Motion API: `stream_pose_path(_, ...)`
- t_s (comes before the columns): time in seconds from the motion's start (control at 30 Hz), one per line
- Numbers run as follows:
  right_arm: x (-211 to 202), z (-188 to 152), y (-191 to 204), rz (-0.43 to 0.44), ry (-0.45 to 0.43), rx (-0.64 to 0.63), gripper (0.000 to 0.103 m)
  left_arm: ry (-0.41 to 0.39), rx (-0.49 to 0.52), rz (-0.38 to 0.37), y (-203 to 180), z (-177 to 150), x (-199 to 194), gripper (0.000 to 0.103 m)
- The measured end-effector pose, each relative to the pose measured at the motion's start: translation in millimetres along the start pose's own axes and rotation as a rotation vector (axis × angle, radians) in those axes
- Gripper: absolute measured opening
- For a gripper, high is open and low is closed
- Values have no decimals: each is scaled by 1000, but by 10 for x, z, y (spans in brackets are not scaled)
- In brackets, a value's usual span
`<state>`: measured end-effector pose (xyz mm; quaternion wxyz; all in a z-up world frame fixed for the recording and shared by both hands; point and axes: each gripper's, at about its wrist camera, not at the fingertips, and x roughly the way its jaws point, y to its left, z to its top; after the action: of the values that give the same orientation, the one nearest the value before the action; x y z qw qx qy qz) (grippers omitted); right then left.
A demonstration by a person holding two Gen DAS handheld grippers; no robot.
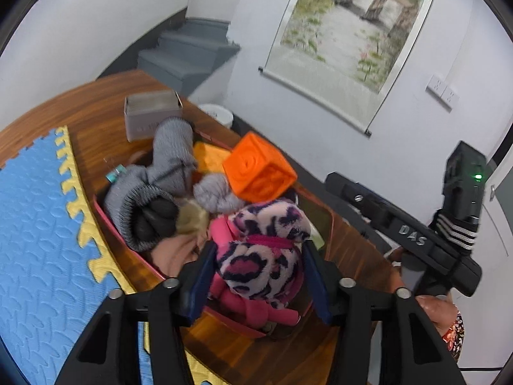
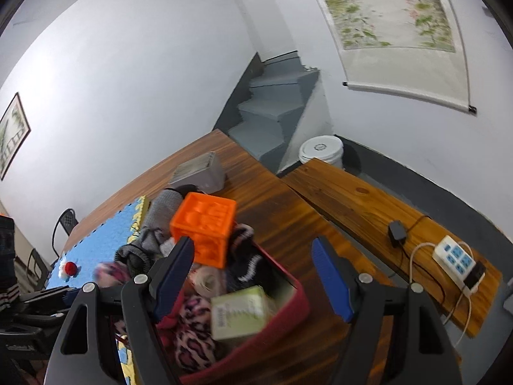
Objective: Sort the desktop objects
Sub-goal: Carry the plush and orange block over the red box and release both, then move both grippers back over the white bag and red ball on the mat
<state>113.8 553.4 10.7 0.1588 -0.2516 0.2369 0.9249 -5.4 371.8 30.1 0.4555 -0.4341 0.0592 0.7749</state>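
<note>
A red bin (image 1: 107,224) on the wooden table is piled with soft things. On top of the pile rests an orange toy cube (image 1: 258,173) (image 2: 205,227), beside grey knit gloves (image 1: 166,160). My left gripper (image 1: 258,284) is over the bin's near end, shut on a pink leopard-print plush item (image 1: 263,256). My right gripper (image 2: 253,276) is open above the bin's red wall (image 2: 285,317), with nothing between its fingers. A green-and-white box (image 2: 240,311) lies in the bin below it. More leopard-print fabric (image 2: 192,340) lies beside that box.
A blue foam mat (image 1: 38,224) with a yellow edge lies left of the bin, and a small red-and-white ball (image 2: 69,268) sits on it. A grey card box (image 1: 150,112) stands behind the bin. On the wooden bench (image 2: 352,189) to the right lies a power strip (image 2: 453,255).
</note>
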Motion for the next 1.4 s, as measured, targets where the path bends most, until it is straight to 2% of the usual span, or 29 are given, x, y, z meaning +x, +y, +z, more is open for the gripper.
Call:
stream_pose_path(0.03, -12, -17, -26, -1, 2, 7, 79, 4, -6, 11, 2, -5, 13, 81)
stream_pose_path(0.1, -14, -35, -61, -3, 3, 22, 79, -5, -20, 25, 31, -4, -12, 90)
stream_pose_path(0.3, -7, -83, -18, 18, 4, 30, 79, -36, -46, 60, 154, -16, -136, 90)
stream_pose_path(0.57, -24, -147, 403, 87, 4, -30, 79, -81, -72, 155, 515, -58, -355, 90)
stream_pose_path(0.77, 24, -194, 883, 151, 14, -111, 80, -130, -168, 283, 1206, -243, -778, 90)
stream_pose_path(1.07, 265, -364, 1670, 236, 79, -231, 80, -204, -317, 478, 2262, -525, -1425, 90)
stream_pose_path(1.4, 500, -534, 2152, 298, 142, -304, 80, -226, -548, 526, 3388, -762, -1648, 90)
